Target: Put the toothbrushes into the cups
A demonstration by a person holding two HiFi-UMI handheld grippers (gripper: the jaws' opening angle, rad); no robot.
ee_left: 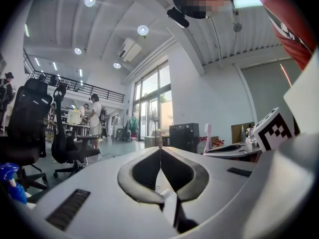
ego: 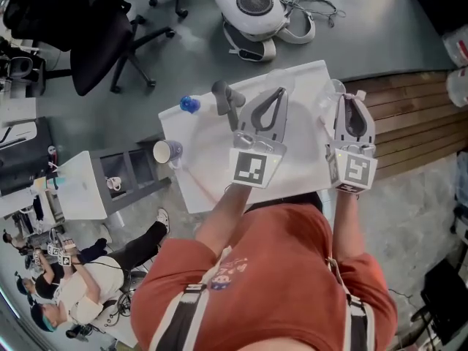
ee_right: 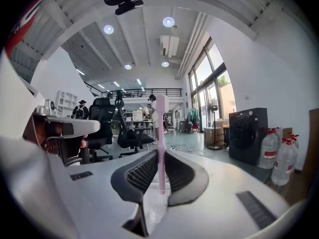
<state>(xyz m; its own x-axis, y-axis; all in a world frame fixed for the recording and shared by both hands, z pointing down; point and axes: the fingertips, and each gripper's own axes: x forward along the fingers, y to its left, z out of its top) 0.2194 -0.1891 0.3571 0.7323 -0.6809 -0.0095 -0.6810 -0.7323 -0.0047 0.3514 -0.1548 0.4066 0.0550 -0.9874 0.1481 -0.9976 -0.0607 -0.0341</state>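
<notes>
My right gripper (ego: 349, 95) (ee_right: 160, 154) is shut on a pink toothbrush (ee_right: 161, 133), which stands upright between the jaws. Under those jaws a clear cup (ee_right: 153, 205) shows through the gap. My left gripper (ego: 281, 91) (ee_left: 160, 149) hovers over the white table (ego: 208, 134) with its jaws together at the tips. Something white shows in the gap behind the tips; I cannot tell what it is. The left gripper view also shows the pink toothbrush (ee_left: 208, 136) upright at the right. A white and purple cup (ego: 167, 152) stands near the table's left corner.
A blue spray bottle (ego: 189, 104) (ee_left: 11, 179) and a grey object (ego: 223, 96) stand at the table's far left. Office chairs (ego: 110, 42), a round white appliance (ego: 252, 4) with cables, and a wooden platform (ego: 417, 115) surround the table. People sit at lower left (ego: 80, 284).
</notes>
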